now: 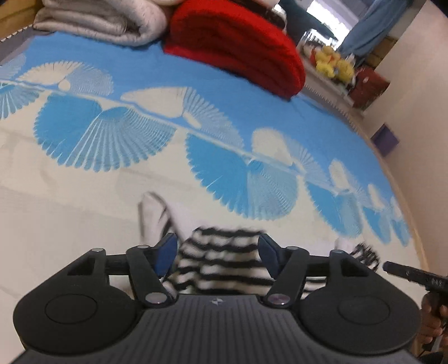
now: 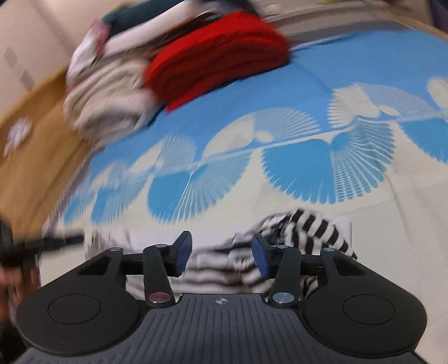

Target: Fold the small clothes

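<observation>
Left wrist view, left to right: a folded grey-white quilt (image 1: pixel 98 22) lies at the far edge of the bed (image 1: pixel 70 218); beside it, touching, a folded red blanket (image 1: pixel 238 47); further right, yellow soft toys (image 1: pixel 333 63) sit on a shelf against the wall; the bed cover shows blue fan motifs on cream; the left gripper (image 1: pixel 218 256) hovers with its fingers (image 1: pixel 165 256) standing wide apart, pads clear of the cloth; the striped garment (image 1: pixel 224 260), black and white, lies crumpled on the cream part of the bed, seen between and beyond the fingers; at the far right edge the tip of the right gripper (image 1: pixel 406 275) shows, a hand (image 1: pixel 432 316) below it

Right wrist view, heavily blurred: the quilt (image 2: pixel 106 106) and red blanket (image 2: pixel 218 61) are stacked at upper left; the right gripper (image 2: pixel 222 253) has its fingers (image 2: pixel 259 257) moderately apart, nothing pinched; the striped garment (image 2: pixel 305 232) lies bunched beneath and to the right
</observation>
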### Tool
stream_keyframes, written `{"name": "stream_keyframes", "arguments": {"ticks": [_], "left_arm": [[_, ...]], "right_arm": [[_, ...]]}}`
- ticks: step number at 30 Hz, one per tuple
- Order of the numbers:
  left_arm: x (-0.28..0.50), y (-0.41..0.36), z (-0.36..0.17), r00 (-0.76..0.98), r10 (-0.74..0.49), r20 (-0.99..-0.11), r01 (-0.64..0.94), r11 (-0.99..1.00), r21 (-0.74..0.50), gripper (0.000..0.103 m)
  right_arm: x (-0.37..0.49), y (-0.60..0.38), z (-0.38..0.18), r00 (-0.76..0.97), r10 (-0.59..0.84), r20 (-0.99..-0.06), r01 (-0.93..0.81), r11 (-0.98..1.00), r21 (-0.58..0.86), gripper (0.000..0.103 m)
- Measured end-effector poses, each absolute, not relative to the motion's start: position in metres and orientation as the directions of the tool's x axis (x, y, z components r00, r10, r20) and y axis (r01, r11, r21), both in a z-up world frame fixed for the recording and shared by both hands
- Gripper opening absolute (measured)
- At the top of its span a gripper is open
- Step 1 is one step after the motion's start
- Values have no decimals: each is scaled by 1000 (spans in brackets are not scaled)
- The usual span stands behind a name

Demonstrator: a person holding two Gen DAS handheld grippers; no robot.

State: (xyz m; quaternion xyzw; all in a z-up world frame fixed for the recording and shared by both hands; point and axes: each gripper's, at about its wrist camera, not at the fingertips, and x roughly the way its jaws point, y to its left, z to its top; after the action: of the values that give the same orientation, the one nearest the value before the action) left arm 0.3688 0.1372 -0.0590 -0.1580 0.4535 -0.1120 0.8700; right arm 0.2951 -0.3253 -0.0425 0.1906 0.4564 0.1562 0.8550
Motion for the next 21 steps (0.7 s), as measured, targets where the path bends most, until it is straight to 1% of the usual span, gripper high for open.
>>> {"name": "stream_keyframes", "arguments": {"ticks": [2,5,8,9,10,11,12,13,15,18,21], "left_arm": [[370,137,-65,550,-300,-779,52,944,-327,69],[373,129,-75,522,-297,-800,76,950,-303,69],[376,113,-82,520,-285,-805,120,958,-262,68],[377,108,-85,523,-276,-807,133,961,-243,66],[378,104,-87,527,-263,-808,143,965,-221,61],[379,102,-89,528,-255,-810,147,967,-208,45],[380,102,-91,524,-253,-813,149,967,-205,23],[382,103,-93,517,-254,-818,144,967,-210,12],[384,111,-90,532,-256,-807,126,966,-224,7],[384,124,-75,601,-244,-761,89,967,-240,5],[383,132,-65,663,-224,-715,63,967,-245,5]], "right_arm": [[287,-315,-43,486,439,-756,-146,893,425,55],[285,-301,-59,419,364,-832,-153,931,331,56],[288,-287,-68,405,323,-855,-179,945,273,54],[290,-284,-71,407,311,-859,-186,949,256,51],[290,-281,-72,414,300,-859,-186,952,243,40],[292,-279,-72,419,290,-860,-181,955,234,30],[294,-279,-74,422,280,-862,-172,958,228,10],[295,-280,-73,431,270,-861,-156,962,223,5],[301,-289,-69,467,272,-841,-108,962,251,3],[307,-305,-57,557,261,-788,-50,958,282,2],[314,-319,-49,640,220,-736,19,953,301,2]]}}
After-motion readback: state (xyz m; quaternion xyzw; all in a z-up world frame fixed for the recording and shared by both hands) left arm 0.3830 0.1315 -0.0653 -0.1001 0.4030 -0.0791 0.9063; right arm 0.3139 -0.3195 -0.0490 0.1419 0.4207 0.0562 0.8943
